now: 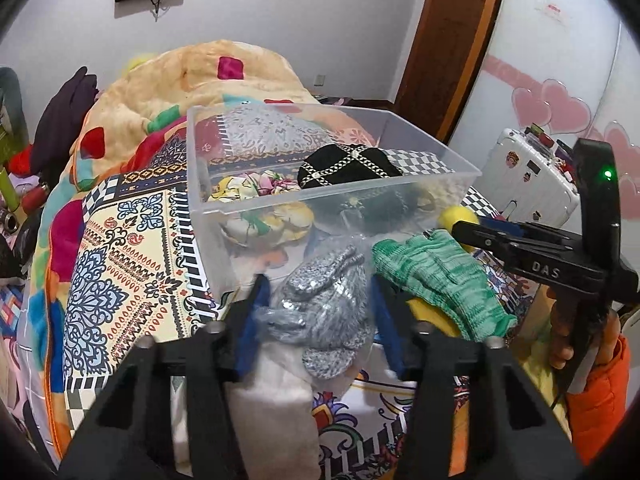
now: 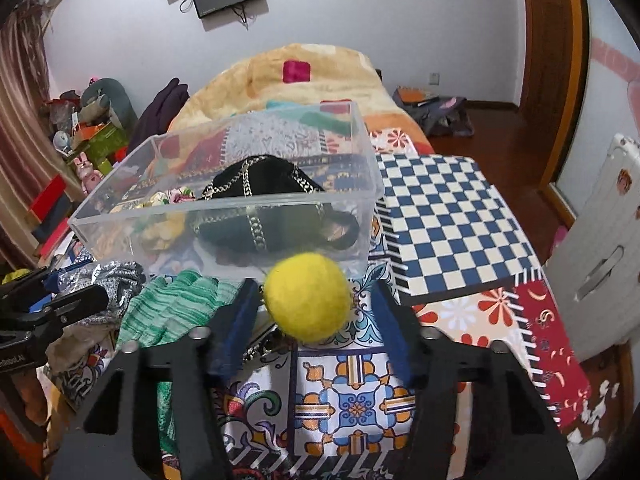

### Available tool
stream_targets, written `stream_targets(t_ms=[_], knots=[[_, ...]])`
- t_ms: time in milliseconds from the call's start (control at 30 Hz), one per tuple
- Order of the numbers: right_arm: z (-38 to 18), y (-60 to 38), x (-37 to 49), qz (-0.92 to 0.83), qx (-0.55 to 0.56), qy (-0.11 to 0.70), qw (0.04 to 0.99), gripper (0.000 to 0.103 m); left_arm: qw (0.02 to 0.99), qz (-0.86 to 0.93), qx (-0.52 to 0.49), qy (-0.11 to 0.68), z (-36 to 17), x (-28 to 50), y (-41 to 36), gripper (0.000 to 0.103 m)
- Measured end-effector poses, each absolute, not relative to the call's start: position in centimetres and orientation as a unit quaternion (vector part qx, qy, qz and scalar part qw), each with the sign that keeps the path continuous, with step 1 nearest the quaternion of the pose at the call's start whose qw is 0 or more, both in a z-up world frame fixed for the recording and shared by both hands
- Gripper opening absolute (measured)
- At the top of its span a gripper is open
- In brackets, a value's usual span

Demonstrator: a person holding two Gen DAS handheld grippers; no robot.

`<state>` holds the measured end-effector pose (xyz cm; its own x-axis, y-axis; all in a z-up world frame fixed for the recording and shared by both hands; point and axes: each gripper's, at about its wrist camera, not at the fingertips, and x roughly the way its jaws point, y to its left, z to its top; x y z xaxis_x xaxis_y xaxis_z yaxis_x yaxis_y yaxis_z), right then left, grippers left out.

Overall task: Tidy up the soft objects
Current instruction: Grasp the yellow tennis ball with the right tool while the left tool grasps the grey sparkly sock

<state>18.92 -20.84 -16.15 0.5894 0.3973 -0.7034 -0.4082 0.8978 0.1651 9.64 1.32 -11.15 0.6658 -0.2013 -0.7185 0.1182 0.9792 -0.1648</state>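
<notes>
A clear plastic bin [image 1: 420,184] [image 2: 224,208] stands on the patterned bed cover and holds a black hat with chain trim [image 1: 348,168] [image 2: 260,184] and a floral cloth item [image 1: 248,188]. My left gripper [image 1: 316,292] is open, its blue pads on either side of a grey knit item in clear wrap [image 1: 320,304]. A green knit glove [image 1: 436,276] [image 2: 172,308] lies beside it. My right gripper [image 2: 316,300] is open around a yellow felt ball [image 2: 306,296] [image 1: 458,216], just in front of the bin.
A heaped orange blanket [image 1: 168,80] [image 2: 304,76] lies behind the bin. A white suitcase [image 1: 524,176] [image 2: 600,264] stands right of the bed. Clutter and boxes [image 2: 88,132] sit at the left wall. A checkered cover patch [image 2: 448,216] lies right of the bin.
</notes>
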Motion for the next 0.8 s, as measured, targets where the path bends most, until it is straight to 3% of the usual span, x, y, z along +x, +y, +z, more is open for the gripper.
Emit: stream_targets(t_ms=[33, 233, 800], knots=[[-16.2, -20.9, 18.9, 0.231, -0.004, 0.395, 0.889, 0.038, 0.911, -0.091, -0.050, 0.400, -11.2, 9.6, 1.2, 0.035], [-15.6, -20.9, 18.3, 0.235, -0.002, 0.382, 0.894, 0.035, 0.919, -0.094, -0.035, 0.381, -10.3, 8.3, 0.8, 0.029], [-9.4, -19.9, 14.8, 0.263, -0.006, 0.285, 0.922, 0.035, 0.955, -0.084, -0.052, 0.280, -3.2, 7.1, 1.8, 0.028]])
